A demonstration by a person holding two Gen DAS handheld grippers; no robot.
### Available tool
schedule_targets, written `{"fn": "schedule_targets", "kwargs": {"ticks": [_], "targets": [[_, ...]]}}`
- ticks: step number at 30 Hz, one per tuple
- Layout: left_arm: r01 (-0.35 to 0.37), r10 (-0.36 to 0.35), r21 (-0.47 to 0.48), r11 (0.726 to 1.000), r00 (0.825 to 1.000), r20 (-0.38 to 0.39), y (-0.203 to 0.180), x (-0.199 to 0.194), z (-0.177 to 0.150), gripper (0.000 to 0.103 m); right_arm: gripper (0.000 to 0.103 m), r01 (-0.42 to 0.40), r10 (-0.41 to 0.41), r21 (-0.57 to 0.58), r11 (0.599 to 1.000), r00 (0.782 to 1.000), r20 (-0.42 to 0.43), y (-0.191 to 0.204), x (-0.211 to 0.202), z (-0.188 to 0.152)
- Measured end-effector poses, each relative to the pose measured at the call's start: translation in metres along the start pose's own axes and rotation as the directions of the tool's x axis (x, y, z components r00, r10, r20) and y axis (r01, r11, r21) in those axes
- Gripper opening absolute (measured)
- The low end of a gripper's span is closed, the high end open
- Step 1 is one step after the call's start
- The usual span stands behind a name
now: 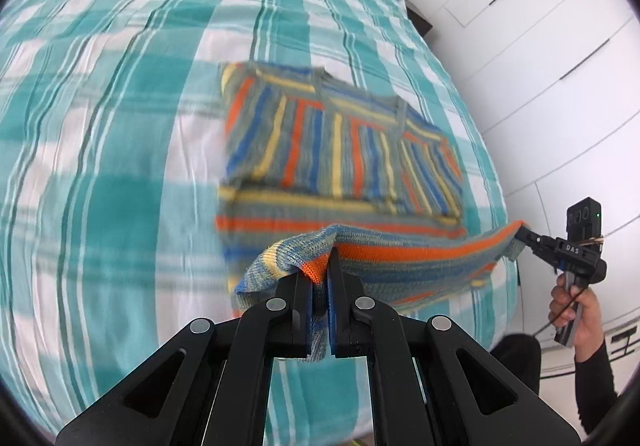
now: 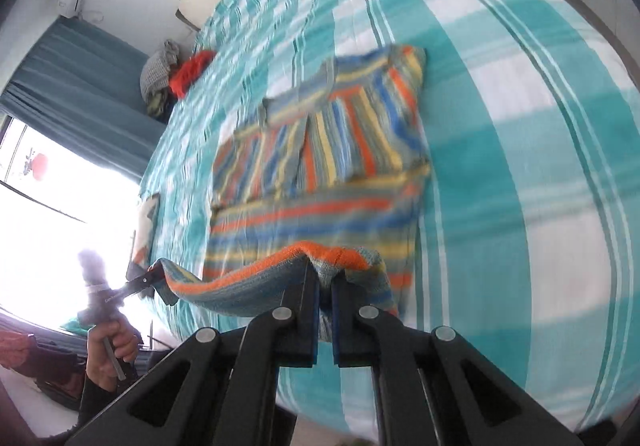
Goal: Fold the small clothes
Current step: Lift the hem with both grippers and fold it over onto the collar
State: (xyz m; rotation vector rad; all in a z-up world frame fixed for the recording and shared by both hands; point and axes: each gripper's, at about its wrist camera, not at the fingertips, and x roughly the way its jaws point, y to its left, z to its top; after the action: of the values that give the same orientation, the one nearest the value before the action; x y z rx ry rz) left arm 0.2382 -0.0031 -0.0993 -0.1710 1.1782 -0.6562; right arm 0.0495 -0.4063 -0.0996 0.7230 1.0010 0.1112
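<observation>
A small knitted sweater (image 1: pixel 336 150) with orange, blue, yellow and grey stripes lies on the bed, sleeves folded in over its chest. Its near hem is lifted off the cover and stretched between both grippers. My left gripper (image 1: pixel 320 278) is shut on the hem's left corner. The right gripper (image 1: pixel 524 234) shows at the far right of that view, pinching the other corner, held by a hand (image 1: pixel 576 310). In the right wrist view the sweater (image 2: pixel 320 158) lies ahead and my right gripper (image 2: pixel 326 278) is shut on the orange hem edge, with the left gripper (image 2: pixel 146 280) at the lower left.
The bed cover (image 1: pixel 120 126) is teal and white plaid. White wardrobe doors (image 1: pixel 540 46) stand beside the bed. A red garment (image 2: pixel 190 72) and a grey bundle (image 2: pixel 158 70) lie at the bed's far edge near a teal curtain (image 2: pixel 80 78) and a bright window (image 2: pixel 60 226).
</observation>
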Motion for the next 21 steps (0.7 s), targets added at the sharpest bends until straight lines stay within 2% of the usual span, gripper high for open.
{"fn": "schedule_targets", "kwargs": {"ticks": [2,3,4,6,7,9,10,12,13,15,18,20,21], "targets": [[-0.006,0.005,-0.024,1.0,0.999,-0.038,0.013,0.035,0.055,0.007,0.004,-0.006,0.004,0.042,0.999,0.999,0.032,-0.013,0.023,0.053],[-0.039,0.038,-0.053,0.998,0.999,-0.022,0.022,0.05,0.079,0.012,0.006,-0.021,0.019,0.061,0.998,0.999,0.041,-0.022,0.038,0.077],[-0.076,0.076,-0.098,0.992,0.997,-0.004,0.034,0.061,0.095,0.03,0.008,-0.031,0.027,0.085,0.996,0.998,0.051,-0.03,0.057,0.102],[-0.13,0.132,-0.192,0.973,0.991,-0.004,0.053,0.073,0.114,0.049,0.034,0.021,-0.035,0.141,0.99,0.995,0.096,-0.053,0.082,0.135],[-0.115,0.12,-0.215,0.97,0.993,0.011,0.059,0.07,0.117,0.049,0.034,0.055,-0.073,0.152,0.987,0.991,0.114,-0.061,0.088,0.142],[-0.061,0.07,-0.18,0.982,0.997,0.044,0.062,0.06,0.113,0.051,0.033,0.033,-0.058,0.177,0.984,0.989,0.135,-0.073,0.09,0.144],[-0.067,0.074,-0.131,0.989,0.996,0.056,0.058,0.056,0.109,0.052,0.033,0.016,-0.041,0.173,0.985,0.99,0.138,-0.073,0.087,0.141],[-0.095,0.096,-0.026,0.995,0.994,0.055,0.046,0.05,0.098,0.053,0.034,0.049,-0.061,0.09,0.995,0.989,0.137,-0.066,0.08,0.133],[-0.081,0.08,0.017,0.997,0.996,0.044,0.04,0.049,0.093,0.053,0.034,0.064,-0.068,0.036,0.997,0.99,0.12,-0.058,0.079,0.13],[0.013,-0.014,0.087,0.996,1.0,0.002,0.026,0.053,0.08,0.053,0.034,0.041,-0.04,-0.028,0.999,0.997,0.064,-0.046,0.078,0.124],[0.098,-0.084,0.111,0.989,0.988,-0.128,0.003,0.091,0.08,0.056,0.034,0.027,-0.034,-0.059,0.998,0.994,-0.107,-0.028,0.104,0.121],[0.092,-0.076,0.086,0.992,0.982,-0.174,-0.004,0.129,0.095,0.055,0.033,0.067,-0.078,-0.053,0.996,0.969,-0.235,-0.025,0.144,0.13],[0.068,-0.058,0.064,0.996,0.986,-0.155,-0.003,0.142,0.108,0.049,0.033,0.101,-0.108,-0.042,0.994,0.962,-0.252,-0.027,0.162,0.139]]}}
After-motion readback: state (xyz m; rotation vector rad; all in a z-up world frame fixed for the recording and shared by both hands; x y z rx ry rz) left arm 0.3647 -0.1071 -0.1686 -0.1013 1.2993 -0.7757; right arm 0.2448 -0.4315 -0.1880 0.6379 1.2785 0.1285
